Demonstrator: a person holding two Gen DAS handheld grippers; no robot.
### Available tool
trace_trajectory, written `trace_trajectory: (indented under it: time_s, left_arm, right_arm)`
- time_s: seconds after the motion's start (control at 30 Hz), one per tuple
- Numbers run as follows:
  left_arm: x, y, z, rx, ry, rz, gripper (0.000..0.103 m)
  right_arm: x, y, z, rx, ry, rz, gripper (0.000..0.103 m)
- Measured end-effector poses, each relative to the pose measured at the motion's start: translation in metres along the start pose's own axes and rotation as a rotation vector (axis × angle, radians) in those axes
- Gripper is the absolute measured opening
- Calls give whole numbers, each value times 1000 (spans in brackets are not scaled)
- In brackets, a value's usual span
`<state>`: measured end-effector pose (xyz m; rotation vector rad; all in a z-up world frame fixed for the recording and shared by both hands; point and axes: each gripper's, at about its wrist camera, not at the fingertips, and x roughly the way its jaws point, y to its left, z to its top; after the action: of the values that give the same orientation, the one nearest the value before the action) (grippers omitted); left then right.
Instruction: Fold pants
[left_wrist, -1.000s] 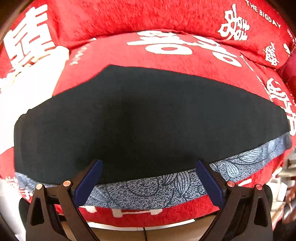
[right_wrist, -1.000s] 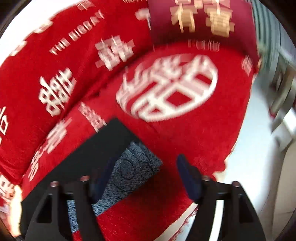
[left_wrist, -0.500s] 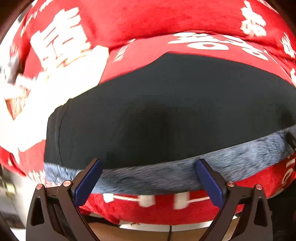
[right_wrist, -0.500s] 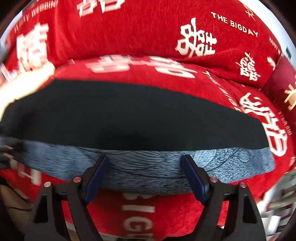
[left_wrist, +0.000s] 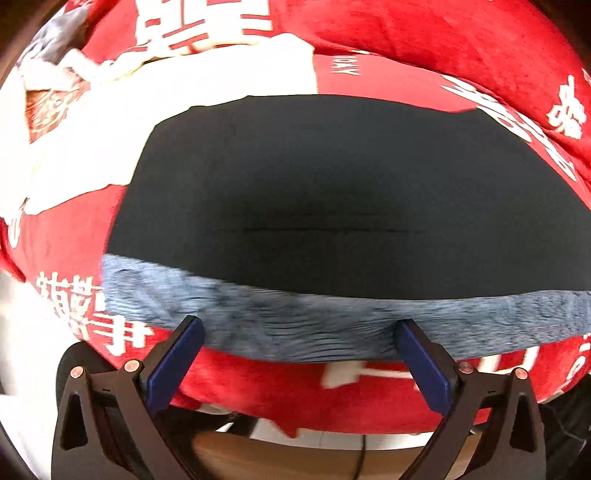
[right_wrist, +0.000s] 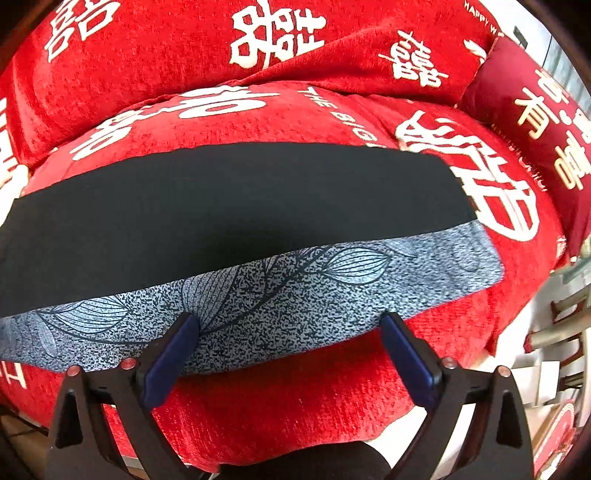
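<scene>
Left wrist view: the left claw (left_wrist: 297, 334) hangs wide open and empty over the near edge of the black pants with a blue-grey leaf-print side band (left_wrist: 332, 206), which lie flat and lengthwise on the red plush sofa cover with white lettering (left_wrist: 461, 44). Right wrist view shows the right claw (right_wrist: 290, 330), its jaws opening to full width, poised over the same printed band (right_wrist: 295, 288) nearer the other end, gripping nothing. Risks ahead, as a judgement: the soft cover sits directly beneath the thin band, so a deep pinch could gather red plush along with the pants; a shallow one may catch only the top layer, letting the fold slide apart. A white cloth (left_wrist: 129, 122) lies just beside one end and could snag if the pants drag that way.
</scene>
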<state>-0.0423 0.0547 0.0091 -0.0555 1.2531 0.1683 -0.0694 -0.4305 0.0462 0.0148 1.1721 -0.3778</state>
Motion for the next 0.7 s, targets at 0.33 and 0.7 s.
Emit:
trace_trajectory:
  time_s: [0.33, 0.7]
  left_arm:
    - [-24, 68, 3, -175, -14, -54, 103]
    - [7, -29, 129, -138, 1, -69, 103]
  right_arm:
    - [-43, 47, 17, -51, -139, 28, 99]
    - [-13, 248, 96, -67, -83, 274, 99]
